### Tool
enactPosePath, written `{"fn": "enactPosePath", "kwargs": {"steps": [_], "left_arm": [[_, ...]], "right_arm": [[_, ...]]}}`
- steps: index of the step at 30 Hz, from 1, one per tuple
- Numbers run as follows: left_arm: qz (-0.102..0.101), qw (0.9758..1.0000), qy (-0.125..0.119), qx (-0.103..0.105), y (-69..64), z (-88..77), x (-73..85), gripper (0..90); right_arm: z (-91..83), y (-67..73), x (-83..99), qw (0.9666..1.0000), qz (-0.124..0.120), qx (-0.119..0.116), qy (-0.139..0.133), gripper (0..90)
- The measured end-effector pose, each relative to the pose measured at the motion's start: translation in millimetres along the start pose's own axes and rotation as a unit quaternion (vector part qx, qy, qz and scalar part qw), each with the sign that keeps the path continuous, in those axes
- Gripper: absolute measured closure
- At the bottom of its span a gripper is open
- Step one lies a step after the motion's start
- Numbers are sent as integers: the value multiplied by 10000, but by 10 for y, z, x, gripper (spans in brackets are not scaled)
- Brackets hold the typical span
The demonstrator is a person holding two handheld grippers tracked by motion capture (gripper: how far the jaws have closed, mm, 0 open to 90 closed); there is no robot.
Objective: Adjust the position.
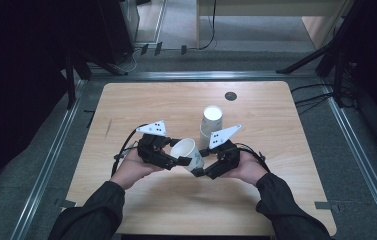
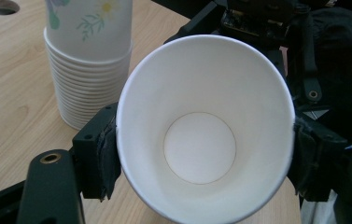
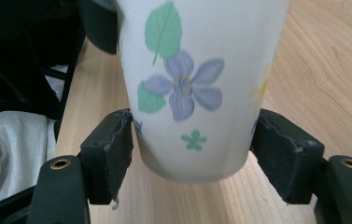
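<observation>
A white paper cup with flower print (image 1: 187,149) hangs tilted above the table (image 1: 141,107), between my two grippers. My left gripper (image 1: 178,152) is shut on its rim: in the left gripper view the pads (image 2: 104,154) press both sides of the open mouth (image 2: 201,140), and the rim is bent slightly oval. My right gripper (image 1: 201,163) sits at the cup's bottom end. In the right gripper view the base (image 3: 192,116) lies between the pads (image 3: 281,154), which stand close beside its wall with a thin gap on the right.
A stack of nested flower-print cups (image 1: 211,120) stands just behind the held cup, close to the left gripper (image 2: 82,88). A round hole (image 1: 231,96) sits near the table's far edge. Dark stands and cables surround the table.
</observation>
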State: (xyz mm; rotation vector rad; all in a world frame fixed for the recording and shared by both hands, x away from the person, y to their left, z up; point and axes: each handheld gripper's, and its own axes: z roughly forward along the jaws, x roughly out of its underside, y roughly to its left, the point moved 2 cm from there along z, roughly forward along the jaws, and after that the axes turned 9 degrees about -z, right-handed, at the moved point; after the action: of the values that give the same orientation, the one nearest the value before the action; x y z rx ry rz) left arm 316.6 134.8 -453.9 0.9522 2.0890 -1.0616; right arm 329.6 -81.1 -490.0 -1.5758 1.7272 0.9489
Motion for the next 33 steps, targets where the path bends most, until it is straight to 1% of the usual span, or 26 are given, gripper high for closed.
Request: {"fn": "enactPosePath", "kwargs": {"steps": [1, 3, 5, 7, 9, 11, 14, 15, 16, 17, 18, 19, 20, 21, 23, 24, 25, 28, 29, 30, 31, 32, 33], "left_arm": [[7, 10000, -33, -14, 1, -30, -9, 242], [-3, 10000, -23, -6, 1, -45, -17, 243], [69, 9999, 25, -88, -5, -93, -39, 244], [92, 9999, 37, -90, -4, -112, -48, 244], [113, 9997, 88, -186, 17, -184, -75, 243], [119, 9996, 99, -217, 26, -213, -88, 244], [199, 9987, 171, -444, 57, -344, -165, 243], [199, 9987, 171, -444, 57, -344, -165, 244], [222, 9983, 212, -499, 66, -392, -197, 244], [298, 9973, 278, -619, 74, -457, -245, 244], [319, 9968, 312, -666, 78, -489, -271, 244], [319, 9968, 312, -666, 78, -489, -271, 244], [374, 9955, 398, -775, 89, -549, -319, 244], [374, 9955, 398, -775, 89, -549, -319, 245], [416, 9940, 484, -890, 100, -595, -355, 245], [465, 9925, 553, -989, 115, -636, -381, 245], [465, 9925, 553, -989, 115, -636, -381, 245], [417, 9914, 599, -1083, 172, -693, -390, 245], [410, 9907, 642, -1129, 196, -703, -386, 245], [410, 9907, 642, -1129, 196, -703, -386, 245], [381, 9895, 682, -1214, 238, -715, -374, 245], [381, 9895, 682, -1214, 238, -715, -374, 246], [346, 9882, 732, -1297, 279, -730, -367, 245]], "right_arm": [[-3, -2, 1, 10000, 2, 8, 1, 307], [-5, -4, 3, 10000, -6, 18, -5, 307], [-26, -11, 13, 10000, -5, 46, 25, 307], [-36, -11, 16, 10000, 10, 55, 17, 307], [-78, -16, 28, 10000, 24, 95, 2, 307], [-92, -14, 32, 9999, 52, 96, -6, 307], [-140, -24, 54, 9999, 31, 154, 1, 307], [-140, -24, 54, 9999, 31, 154, 1, 307], [-145, -23, 59, 9999, 7, 160, -3, 307], [-160, -17, 69, 9998, -1, 186, -10, 307], [-168, -16, 73, 9998, 18, 189, -21, 307], [-178, -15, 78, 9998, 44, 193, -24, 307], [-188, -13, 84, 9998, 54, 181, -13, 307], [-188, -13, 84, 9998, 54, 181, -13, 307], [-209, -13, 97, 9998, 38, 219, 0, 309], [-226, -15, 109, 9996, 40, 272, 11, 310], [-226, -15, 109, 9996, 40, 272, 11, 310], [-261, -19, 133, 9995, 11, 326, 14, 310], [-267, -19, 140, 9995, 17, 329, 29, 310], [-267, -19, 140, 9995, 17, 329, 29, 310], [-273, -18, 153, 9994, 57, 344, 83, 311], [-273, -18, 153, 9994, 57, 344, 83, 311], [-282, -11, 160, 9994, 26, 345, 65, 313]]}}
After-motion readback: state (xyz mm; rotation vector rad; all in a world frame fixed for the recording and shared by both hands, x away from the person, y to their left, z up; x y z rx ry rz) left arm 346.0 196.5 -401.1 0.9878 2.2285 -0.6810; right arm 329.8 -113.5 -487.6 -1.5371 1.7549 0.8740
